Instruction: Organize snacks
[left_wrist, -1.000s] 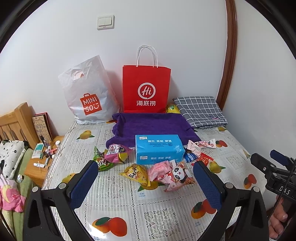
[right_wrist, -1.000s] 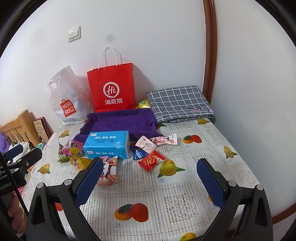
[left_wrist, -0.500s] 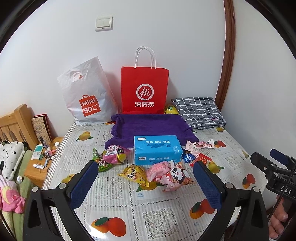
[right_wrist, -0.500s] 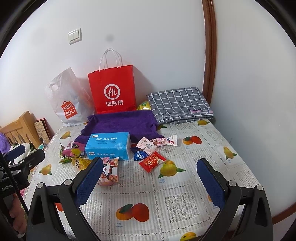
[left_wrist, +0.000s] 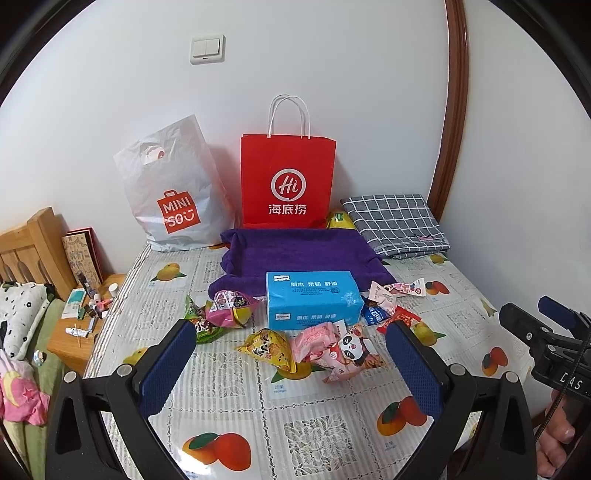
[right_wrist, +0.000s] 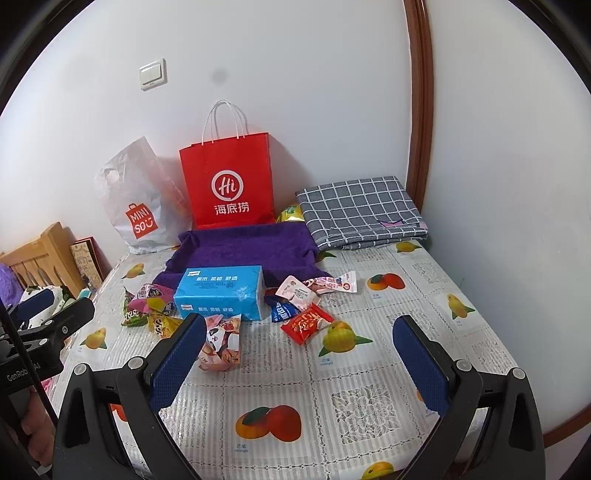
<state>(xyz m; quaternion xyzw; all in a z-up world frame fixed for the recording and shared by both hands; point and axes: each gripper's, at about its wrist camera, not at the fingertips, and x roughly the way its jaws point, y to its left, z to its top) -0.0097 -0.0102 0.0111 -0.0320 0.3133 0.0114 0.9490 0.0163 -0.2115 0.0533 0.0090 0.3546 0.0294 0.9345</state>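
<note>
We've got our left gripper (left_wrist: 291, 365) hovering above the fruit-print tablecloth (left_wrist: 258, 424) with its jaws spread wide and nothing between them, and the snacks lie just ahead of the fingertips: a yellow packet (left_wrist: 269, 349) and a pink panda packet (left_wrist: 347, 354) sit nearest, framed between the blue pads. Behind them the blue tissue box (left_wrist: 312, 304) rests on the edge of the purple towel (left_wrist: 299, 253), with a green packet (left_wrist: 201, 325) off to its left. Our right gripper (right_wrist: 299, 354) is also gaping and empty, held over the cloth, and from there the red packet (right_wrist: 306, 323) and the panda packet (right_wrist: 221, 343) lie just ahead, the latter close by the left pad.
</note>
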